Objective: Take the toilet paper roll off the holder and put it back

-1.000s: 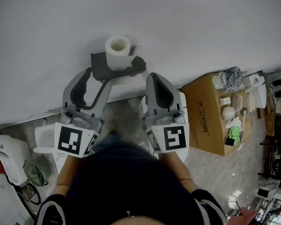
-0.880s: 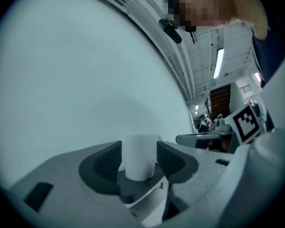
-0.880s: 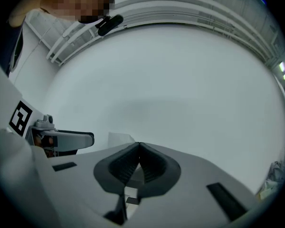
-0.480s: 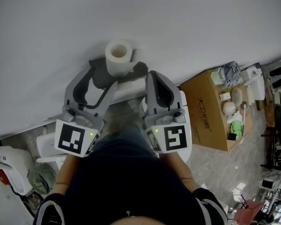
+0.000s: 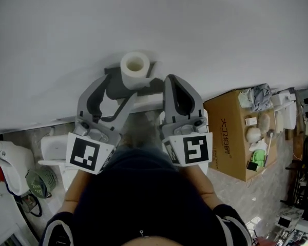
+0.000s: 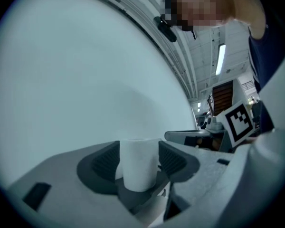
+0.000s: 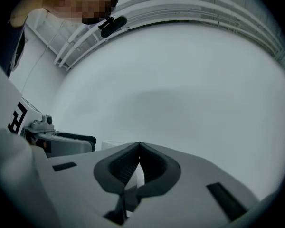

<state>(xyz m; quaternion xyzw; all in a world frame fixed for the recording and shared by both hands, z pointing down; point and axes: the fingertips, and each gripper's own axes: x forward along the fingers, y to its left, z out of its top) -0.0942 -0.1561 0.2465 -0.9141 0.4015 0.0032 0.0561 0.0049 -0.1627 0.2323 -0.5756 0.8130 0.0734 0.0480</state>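
A white toilet paper roll point(image 5: 135, 68) stands upright on a dark grey holder point(image 5: 113, 86) fixed to the white wall. My left gripper point(image 5: 120, 88) reaches up to it. In the left gripper view the roll point(image 6: 138, 167) stands between the two dark pads point(image 6: 103, 163), resting on the holder point(image 6: 133, 201). The jaws are opening and I see no pad pressing on it. My right gripper point(image 5: 173, 81) sits just right of the holder, shut with nothing in it; its pads meet point(image 7: 138, 148) in front of the wall.
An open cardboard box point(image 5: 233, 132) with small items in it stands on the floor at the right. Low at the left are a white fixture point(image 5: 54, 147), a white device point(image 5: 2, 155) and a small green fan point(image 5: 35, 183).
The left gripper's jaws have spread a little wider around the roll. The roll stays on the holder. The right gripper stays shut beside it.
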